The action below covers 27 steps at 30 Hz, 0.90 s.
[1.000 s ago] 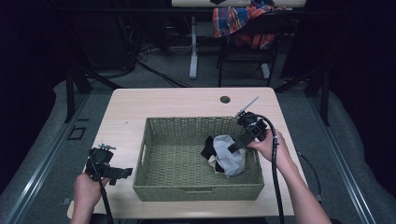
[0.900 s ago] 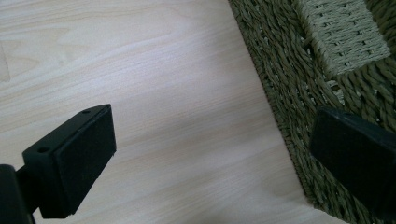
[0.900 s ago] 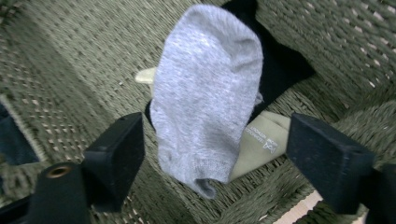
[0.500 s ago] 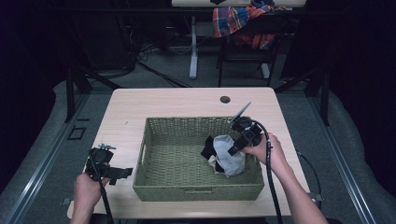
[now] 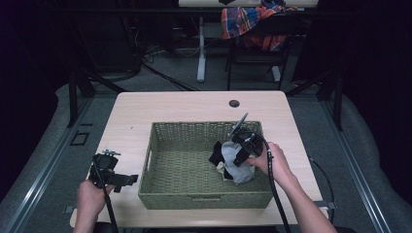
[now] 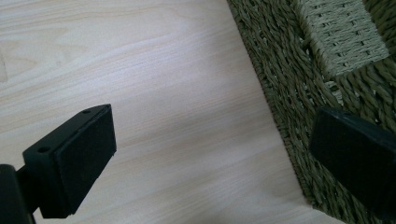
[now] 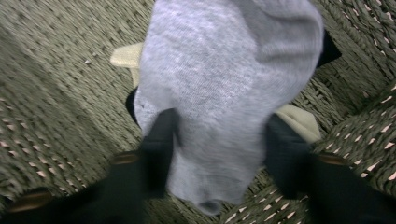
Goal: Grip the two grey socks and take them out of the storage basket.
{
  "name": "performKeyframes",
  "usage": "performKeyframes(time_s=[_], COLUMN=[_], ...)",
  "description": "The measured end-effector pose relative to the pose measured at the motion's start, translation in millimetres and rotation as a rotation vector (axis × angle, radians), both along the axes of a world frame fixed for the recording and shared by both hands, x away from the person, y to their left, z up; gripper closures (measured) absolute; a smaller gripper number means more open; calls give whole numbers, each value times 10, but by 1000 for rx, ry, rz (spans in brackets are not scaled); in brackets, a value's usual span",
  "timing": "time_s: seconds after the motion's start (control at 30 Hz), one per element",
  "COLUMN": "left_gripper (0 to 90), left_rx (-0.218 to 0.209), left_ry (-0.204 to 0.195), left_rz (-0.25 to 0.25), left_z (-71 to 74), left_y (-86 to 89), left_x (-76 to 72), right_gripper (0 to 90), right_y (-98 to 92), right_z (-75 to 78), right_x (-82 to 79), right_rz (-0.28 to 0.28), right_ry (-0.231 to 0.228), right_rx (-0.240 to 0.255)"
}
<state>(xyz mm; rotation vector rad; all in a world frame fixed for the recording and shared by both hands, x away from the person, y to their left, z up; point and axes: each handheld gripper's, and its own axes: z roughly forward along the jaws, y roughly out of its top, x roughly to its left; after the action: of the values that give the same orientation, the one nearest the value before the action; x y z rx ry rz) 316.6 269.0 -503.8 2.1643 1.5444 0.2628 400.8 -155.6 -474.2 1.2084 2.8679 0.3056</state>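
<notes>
Right gripper (image 5: 236,160) down inside the olive-green woven wicker basket (image 5: 194,200), at its right end, jaws straddling the light grey knitted sock (image 7: 224,93). In the right gripper view the two black jaws sit either side of the sock's lower part; they have just been closing with the grey fabric between them, and look to be touching it now, though the blur leaves it unclear how firmly they pinch. The sock lies on top of a small heap: a cream-coloured cloth piece (image 7: 299,122) and a black cloth piece (image 5: 216,152) peek out beneath it on the basket floor. Left gripper (image 6: 205,154) idle, jaws wide apart and empty, resting over the pale wood-grain desk (image 5: 145,116) just beside the basket's left wall. Step in hand, as I read it: grasp the grey sock to take it out. To do it well: finish the squeeze on a good fold of grey knit only, keeping the jaw tips off the wicker weave and clear of the cream and black pieces below, so these don't come along. Lift straight up, slowly, and watch whether the lower cloth clings. Keep the trailing cable away from the basket rim. Left gripper could steady the basket if it shifts.
</notes>
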Motion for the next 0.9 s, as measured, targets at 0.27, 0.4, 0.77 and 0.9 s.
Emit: performKeyframes(time_s=[0.27, 0.4, 0.77, 0.9], left_gripper=[11, 11, 11, 11], left_rx=[0, 0, -1, -1], left_ry=[2, 2, 2, 3], left_rz=[-1, 1, 1, 3], left_z=[-2, 0, -1, -3], left_y=[-3, 0, 1, -4], left_x=[1, 0, 1, 1], right_gripper=[858, 865, 865, 865], right_y=[-73, -56, -223, -254], right_z=[148, 157, 556, 619], right_x=[-33, -50, -126, -141], right_rz=[-2, 7, 2, -3], right_ry=[-19, -14, -96, -107], right_rx=[65, 75, 176, 204])
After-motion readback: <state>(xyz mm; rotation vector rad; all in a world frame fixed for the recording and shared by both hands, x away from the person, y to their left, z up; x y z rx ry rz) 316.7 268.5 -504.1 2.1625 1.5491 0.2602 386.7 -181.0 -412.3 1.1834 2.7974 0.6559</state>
